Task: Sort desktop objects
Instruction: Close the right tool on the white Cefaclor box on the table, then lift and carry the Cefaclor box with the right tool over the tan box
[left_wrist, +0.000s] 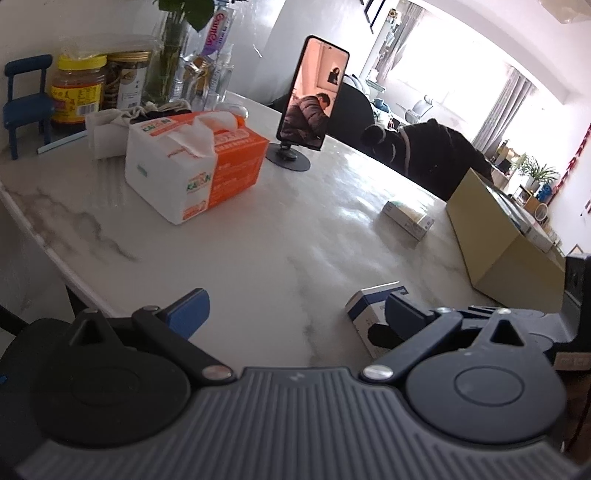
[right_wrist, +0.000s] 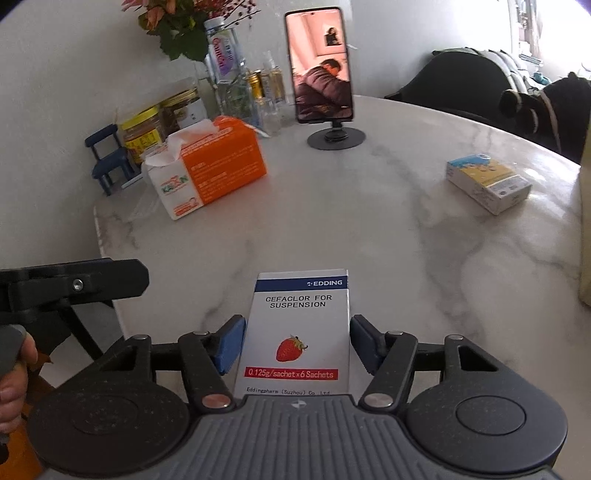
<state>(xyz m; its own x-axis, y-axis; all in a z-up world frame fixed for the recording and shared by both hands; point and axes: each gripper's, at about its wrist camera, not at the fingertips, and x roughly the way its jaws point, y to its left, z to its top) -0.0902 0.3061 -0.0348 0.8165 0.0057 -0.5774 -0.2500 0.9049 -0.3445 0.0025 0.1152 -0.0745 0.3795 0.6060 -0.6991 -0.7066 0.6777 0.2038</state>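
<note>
Right now the right claw (right_wrist: 295, 345) straddles the Cefaclor box (right_wrist: 297, 332), fingers spread, seemingly just clear of its sides; its long axis runs toward the phone stand (right_wrist: 336, 138). Left claw (left_wrist: 295, 314), also spread, sits leftward.

Light: I see daylight from overexposed windows (left_wrist: 454, 70), upper right.
Glare: sheen on the table (left_wrist: 354, 206).
Edges: fisheye bending, soft corners.

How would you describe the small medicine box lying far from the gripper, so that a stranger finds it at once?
On the marble table, look right of the phone on its stand. The small box lies flat there, alone. Its yellow and light-blue top distinguishes it from the strawberry box.
</note>
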